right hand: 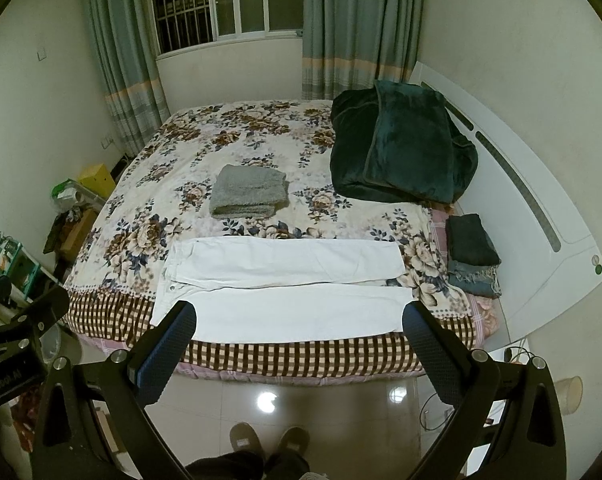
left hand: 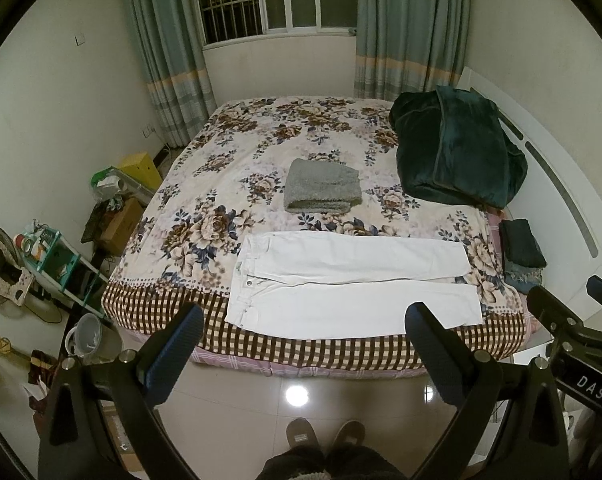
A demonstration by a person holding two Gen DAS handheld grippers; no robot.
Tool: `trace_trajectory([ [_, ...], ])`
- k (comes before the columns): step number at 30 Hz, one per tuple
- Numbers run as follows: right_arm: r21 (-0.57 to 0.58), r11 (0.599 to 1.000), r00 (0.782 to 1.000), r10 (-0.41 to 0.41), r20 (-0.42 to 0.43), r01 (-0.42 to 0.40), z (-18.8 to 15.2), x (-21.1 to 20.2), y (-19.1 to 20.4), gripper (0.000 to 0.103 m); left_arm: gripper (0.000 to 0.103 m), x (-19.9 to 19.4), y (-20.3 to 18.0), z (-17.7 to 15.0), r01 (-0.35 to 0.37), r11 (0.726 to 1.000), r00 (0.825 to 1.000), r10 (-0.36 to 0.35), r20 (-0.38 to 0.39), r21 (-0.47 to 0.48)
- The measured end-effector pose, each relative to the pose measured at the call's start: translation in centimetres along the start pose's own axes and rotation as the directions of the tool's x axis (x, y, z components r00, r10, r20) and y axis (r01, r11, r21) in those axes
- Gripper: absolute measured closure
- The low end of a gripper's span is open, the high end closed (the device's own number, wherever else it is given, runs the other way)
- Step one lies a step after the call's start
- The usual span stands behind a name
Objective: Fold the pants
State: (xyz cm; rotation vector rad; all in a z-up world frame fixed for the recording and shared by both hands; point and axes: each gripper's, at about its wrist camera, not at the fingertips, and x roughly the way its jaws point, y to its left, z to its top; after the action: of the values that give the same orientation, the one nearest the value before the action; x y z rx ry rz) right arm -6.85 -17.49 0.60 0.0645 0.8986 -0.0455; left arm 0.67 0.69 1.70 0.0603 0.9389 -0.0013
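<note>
White pants (left hand: 353,284) lie flat near the front edge of the bed, waist to the left, both legs stretched to the right; they show in the right wrist view (right hand: 285,288) too. My left gripper (left hand: 304,320) is open and empty, held high above the floor in front of the bed, short of the pants. My right gripper (right hand: 300,316) is also open and empty, at a similar height in front of the bed. The right gripper's body shows at the right edge of the left wrist view (left hand: 573,332).
The bed (left hand: 261,152) has a floral cover. A folded grey towel (left hand: 321,191) lies mid-bed, a dark green blanket (left hand: 457,148) at the back right, and a stack of folded dark clothes (left hand: 521,254) by the white headboard (left hand: 561,200). Shelves, boxes and a bin (left hand: 89,336) crowd the left floor. My feet (left hand: 325,434) stand on shiny tiles.
</note>
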Motion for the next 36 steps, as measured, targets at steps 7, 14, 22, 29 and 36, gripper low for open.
trace_trajectory([
  [7,0.003,1.000,1.000,0.005,0.001,-0.005,0.0,-0.1,-0.1,0.000,0.000,0.0,0.1,0.0,0.000,1.000,1.000,0.000,0.002,-0.003],
  [14,-0.004,1.000,1.000,0.006,0.000,-0.006,0.0,-0.3,0.1,0.000,0.000,-0.2,0.2,0.4,-0.005,1.000,1.000,0.005,0.005,-0.007],
  [22,-0.008,1.000,1.000,0.012,-0.004,-0.012,-0.3,-0.1,0.3,0.000,0.000,-0.2,0.3,0.4,-0.004,1.000,1.000,0.004,0.003,-0.016],
  [29,0.006,1.000,1.000,0.013,-0.007,-0.013,-0.9,1.2,-0.2,0.000,0.000,2.2,-0.5,0.8,-0.054,0.997,0.998,0.055,0.019,-0.046],
  [36,0.049,0.997,0.998,-0.058,0.002,0.058,0.5,7.6,-2.0,0.000,0.000,7.7,-1.6,3.0,-0.148,0.987,0.986,0.152,0.064,-0.059],
])
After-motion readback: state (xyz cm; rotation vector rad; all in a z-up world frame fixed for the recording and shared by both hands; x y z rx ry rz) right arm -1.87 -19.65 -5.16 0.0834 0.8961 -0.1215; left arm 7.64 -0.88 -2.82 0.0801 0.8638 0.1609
